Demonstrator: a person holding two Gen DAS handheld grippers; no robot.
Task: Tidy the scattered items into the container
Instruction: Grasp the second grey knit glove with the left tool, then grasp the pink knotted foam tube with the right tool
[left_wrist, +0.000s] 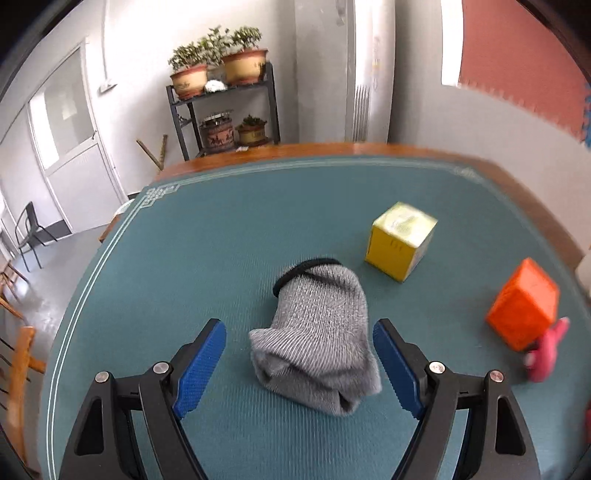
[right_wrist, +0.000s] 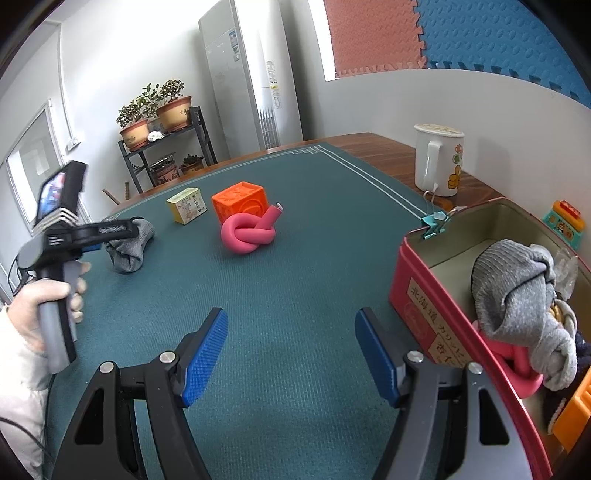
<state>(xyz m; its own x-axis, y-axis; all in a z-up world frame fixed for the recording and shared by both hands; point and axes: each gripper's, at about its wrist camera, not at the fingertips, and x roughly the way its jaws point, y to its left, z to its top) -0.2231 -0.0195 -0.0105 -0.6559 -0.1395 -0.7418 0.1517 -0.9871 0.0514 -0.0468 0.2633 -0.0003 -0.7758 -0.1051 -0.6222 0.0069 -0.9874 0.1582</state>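
While my right fingers (right_wrist: 291, 354) stand apart over bare mat with nothing between them, the tin (right_wrist: 417, 291) sits just to their right on the table (right_wrist: 373, 147). It is red, open at the top, with a teal clip (right_wrist: 436, 223) on its far rim. Inside it lie a grey sock (right_wrist: 517, 299), something pink (right_wrist: 517, 365) under the sock, an orange thing (right_wrist: 576, 413) at the near end and a dark cloth I cannot make out. My left fingers (left_wrist: 299, 363) are spread wide either side of a second grey sock (left_wrist: 317, 339) on the mat, pads clear of it, gripping nothing. Beyond it stand a yellow box (left_wrist: 400, 240) and an orange cube (left_wrist: 524, 302), the pink knot (right_wrist: 249, 230) touching the cube. A white mug (right_wrist: 437, 162) stands behind the tin.
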